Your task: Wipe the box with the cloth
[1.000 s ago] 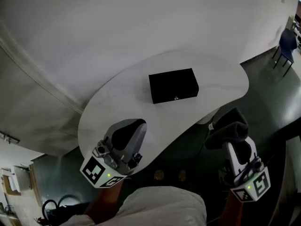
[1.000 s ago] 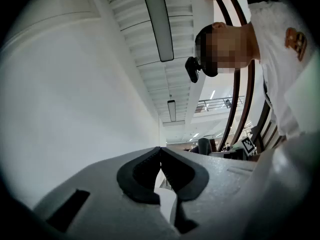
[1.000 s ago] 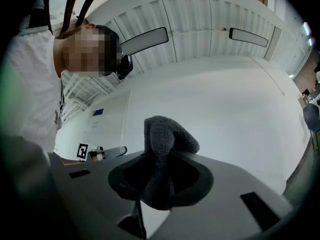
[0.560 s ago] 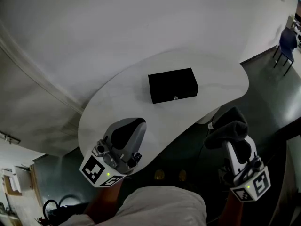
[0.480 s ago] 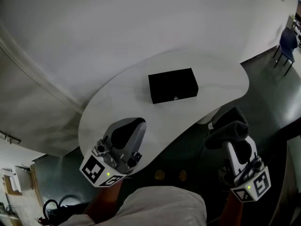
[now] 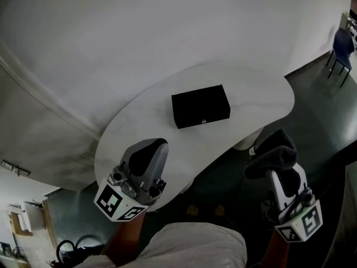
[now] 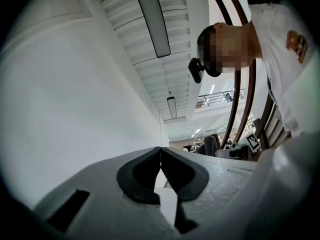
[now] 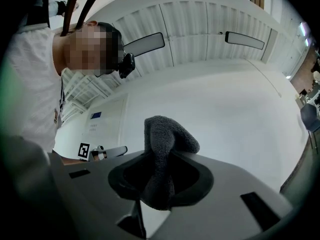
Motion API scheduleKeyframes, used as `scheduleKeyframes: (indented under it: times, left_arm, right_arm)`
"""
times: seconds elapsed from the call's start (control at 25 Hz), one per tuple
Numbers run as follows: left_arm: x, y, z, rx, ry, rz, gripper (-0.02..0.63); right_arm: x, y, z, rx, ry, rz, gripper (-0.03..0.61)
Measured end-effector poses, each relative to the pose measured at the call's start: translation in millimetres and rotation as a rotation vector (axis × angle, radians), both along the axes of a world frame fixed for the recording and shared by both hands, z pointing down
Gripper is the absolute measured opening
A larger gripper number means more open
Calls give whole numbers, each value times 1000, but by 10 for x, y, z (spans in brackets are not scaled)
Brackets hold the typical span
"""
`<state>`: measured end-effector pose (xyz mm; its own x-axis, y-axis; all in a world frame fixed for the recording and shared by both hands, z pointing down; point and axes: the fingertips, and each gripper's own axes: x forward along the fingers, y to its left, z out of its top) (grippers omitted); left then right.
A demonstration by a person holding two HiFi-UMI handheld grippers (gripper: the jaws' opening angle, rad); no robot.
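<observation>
A black box (image 6: 201, 106) lies on the white rounded table (image 6: 134, 127), a small clasp on its near side. My left gripper (image 6: 158, 144) hovers over the table's near left part, short of the box, shut with nothing in it; its black pads (image 7: 150, 171) meet at their tips. My right gripper (image 6: 269, 149) hangs off the table's near right edge, shut on a dark grey cloth (image 6: 273, 149). In the right gripper view the cloth (image 8: 162, 156) bulges up from between the jaws. Both grippers tilt upward, so neither gripper view shows the box.
A pale wall rises behind the table. A blue chair (image 6: 341, 49) stands on the dark floor at the far right. The table's pedestal (image 6: 248, 141) shows under its right side. A person (image 7: 280, 49) fills the right of the left gripper view.
The box and table have shifted slightly left and up in the head view. Both grippers have edged a little forward; both stay shut, the cloth still in the right one.
</observation>
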<state>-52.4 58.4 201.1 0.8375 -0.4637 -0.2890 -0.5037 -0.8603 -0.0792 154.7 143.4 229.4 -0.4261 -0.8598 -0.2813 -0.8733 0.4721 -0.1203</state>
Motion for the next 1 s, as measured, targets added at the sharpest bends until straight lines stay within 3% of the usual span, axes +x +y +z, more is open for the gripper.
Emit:
scheduleKeyframes:
  times: [0.36, 0.76, 1.0]
  left_arm:
    - [186, -28, -37, 21, -25, -74, 15]
    - [-7, -658, 23, -7, -20, -125, 15]
    - [-23, -688, 42, 6, -24, -121, 15]
  right_arm:
    - [243, -15, 11, 20, -13, -30, 89]
    - [139, -646, -12, -13, 11, -48, 89]
    - [110, -664, -10, 8, 10, -37, 89]
